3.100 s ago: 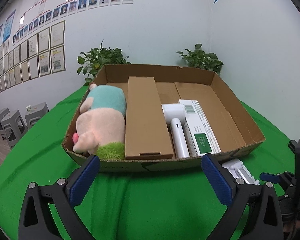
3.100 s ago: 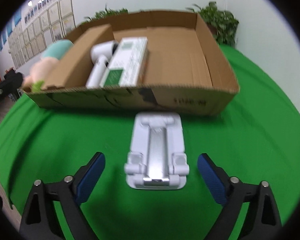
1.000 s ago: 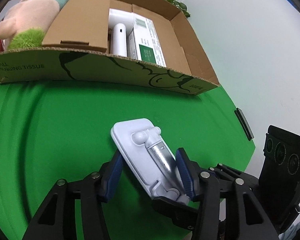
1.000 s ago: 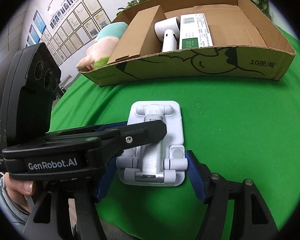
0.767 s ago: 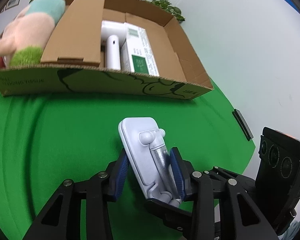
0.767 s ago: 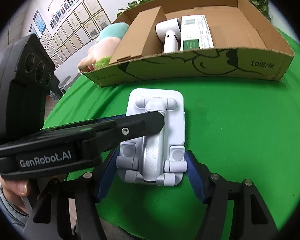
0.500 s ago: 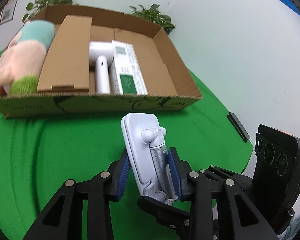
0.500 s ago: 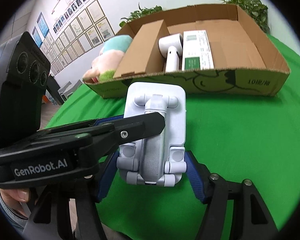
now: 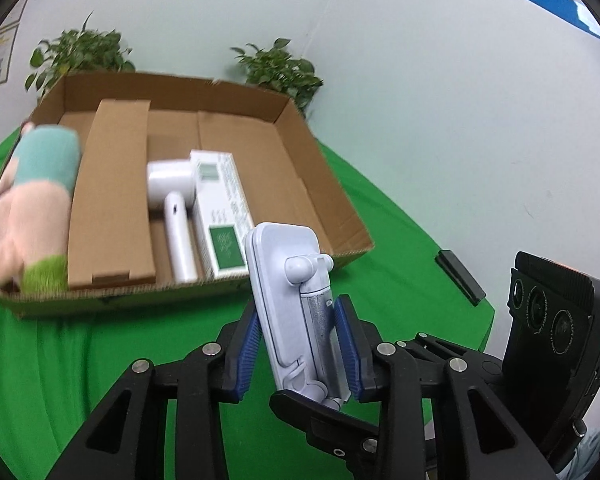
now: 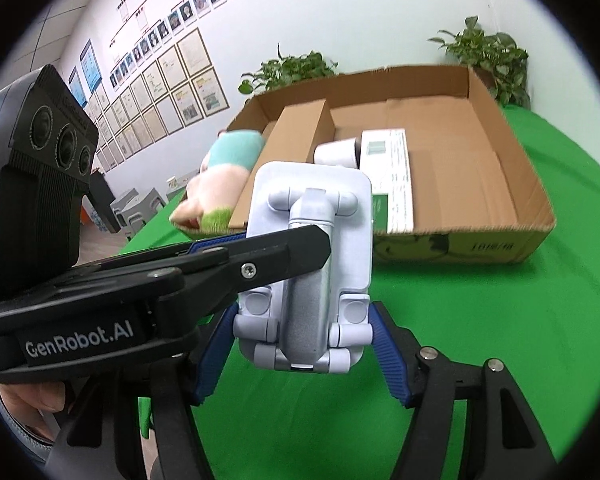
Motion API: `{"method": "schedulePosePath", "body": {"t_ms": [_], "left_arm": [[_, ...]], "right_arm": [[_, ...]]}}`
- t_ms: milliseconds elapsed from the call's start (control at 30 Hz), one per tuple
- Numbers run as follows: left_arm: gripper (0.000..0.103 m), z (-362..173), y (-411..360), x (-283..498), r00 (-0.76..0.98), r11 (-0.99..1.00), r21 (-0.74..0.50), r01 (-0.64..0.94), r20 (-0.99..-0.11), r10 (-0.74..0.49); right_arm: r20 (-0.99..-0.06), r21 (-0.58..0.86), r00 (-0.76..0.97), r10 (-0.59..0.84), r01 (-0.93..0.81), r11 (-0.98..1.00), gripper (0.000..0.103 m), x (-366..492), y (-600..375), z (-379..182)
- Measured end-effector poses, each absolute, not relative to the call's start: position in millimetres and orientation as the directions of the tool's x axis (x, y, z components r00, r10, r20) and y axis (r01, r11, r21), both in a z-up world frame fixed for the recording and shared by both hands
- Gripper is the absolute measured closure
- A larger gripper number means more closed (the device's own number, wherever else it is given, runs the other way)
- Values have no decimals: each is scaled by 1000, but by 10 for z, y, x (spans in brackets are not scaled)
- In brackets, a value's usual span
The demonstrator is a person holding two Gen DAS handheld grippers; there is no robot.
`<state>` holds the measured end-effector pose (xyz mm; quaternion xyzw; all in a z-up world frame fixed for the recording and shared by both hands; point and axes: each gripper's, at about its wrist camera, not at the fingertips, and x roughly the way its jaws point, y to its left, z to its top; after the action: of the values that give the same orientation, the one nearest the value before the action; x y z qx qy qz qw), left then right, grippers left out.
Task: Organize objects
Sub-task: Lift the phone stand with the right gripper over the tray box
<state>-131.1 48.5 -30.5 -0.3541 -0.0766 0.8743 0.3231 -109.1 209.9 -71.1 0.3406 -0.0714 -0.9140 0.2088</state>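
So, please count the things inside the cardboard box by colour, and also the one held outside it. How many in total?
Brown: 1, the long carton
White: 2, the hair dryer and the white-green package
Pink and teal: 1, the plush toy
Pale grey, held outside the cardboard box: 1, the folding stand
Total: 5

Between your left gripper's (image 9: 298,346) jaws you have a pale lavender-white phone stand (image 9: 290,300) with a speckled silver arm; the pads (image 9: 346,340) are ribbed blue on black frames; your right gripper (image 10: 302,354) wears the same blue and black. Beyond the jaws the table (image 9: 380,216) is bright green; the cardboard box (image 9: 324,184) is plain brown, printed with dark line drawings on its near wall; inside you see a pink plush toy (image 9: 32,204) with a teal band and a grass-green tuft, a white hair dryer (image 9: 172,200), and a white carton (image 9: 220,208) with a green square.
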Motion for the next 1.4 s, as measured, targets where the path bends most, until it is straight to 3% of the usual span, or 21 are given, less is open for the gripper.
{"method": "schedulePosePath", "body": {"t_ms": [867, 1100, 1400], "left_arm": [[70, 573, 1056, -2194, -555, -748, -307, -589, -520, 650], [71, 465, 1230, -2601, -524, -746, -325, -581, -552, 648], [71, -79, 1499, -2992, -449, -763, -355, -541, -645, 619]], "right_arm": [[-530, 240, -753, -390, 308, -921, 38, -1846, 2478, -34], [-562, 292, -712, -421, 305, -906, 38, -2146, 2647, -89], [-659, 331, -618, -430, 275, -903, 38, -2445, 2828, -459]]}}
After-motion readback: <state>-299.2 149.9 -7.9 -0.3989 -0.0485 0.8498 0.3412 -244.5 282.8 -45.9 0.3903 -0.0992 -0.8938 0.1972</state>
